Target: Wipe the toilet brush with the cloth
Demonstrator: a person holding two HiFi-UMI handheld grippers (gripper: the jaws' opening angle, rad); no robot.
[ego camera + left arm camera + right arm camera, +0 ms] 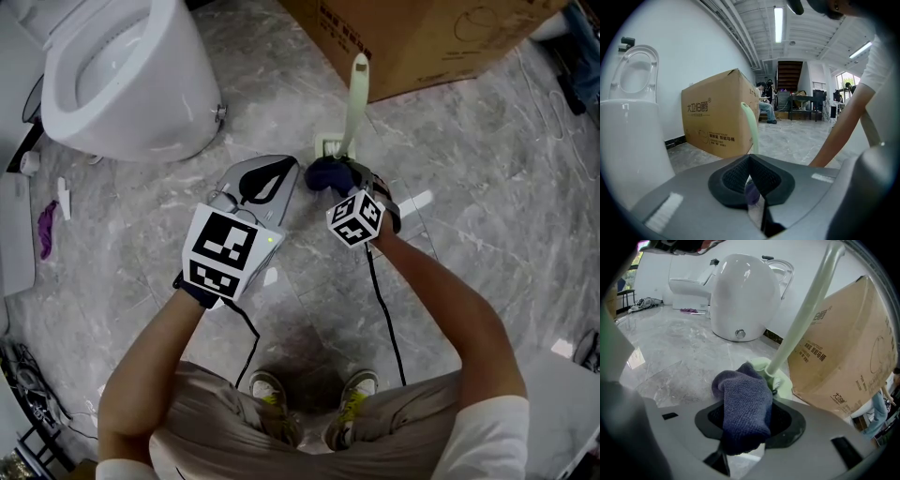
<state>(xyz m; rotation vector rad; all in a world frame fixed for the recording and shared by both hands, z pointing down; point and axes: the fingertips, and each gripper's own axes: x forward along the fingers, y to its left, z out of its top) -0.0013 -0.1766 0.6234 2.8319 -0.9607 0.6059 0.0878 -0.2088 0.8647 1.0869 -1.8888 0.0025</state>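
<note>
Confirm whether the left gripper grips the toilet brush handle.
No, the pale green handle stands free beyond the left gripper, whose jaws meet.

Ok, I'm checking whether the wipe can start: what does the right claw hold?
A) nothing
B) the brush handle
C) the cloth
C: the right gripper view shows the right claw shut on the dark blue cloth, while the brush handle rises beyond it, outside the claw.
</note>
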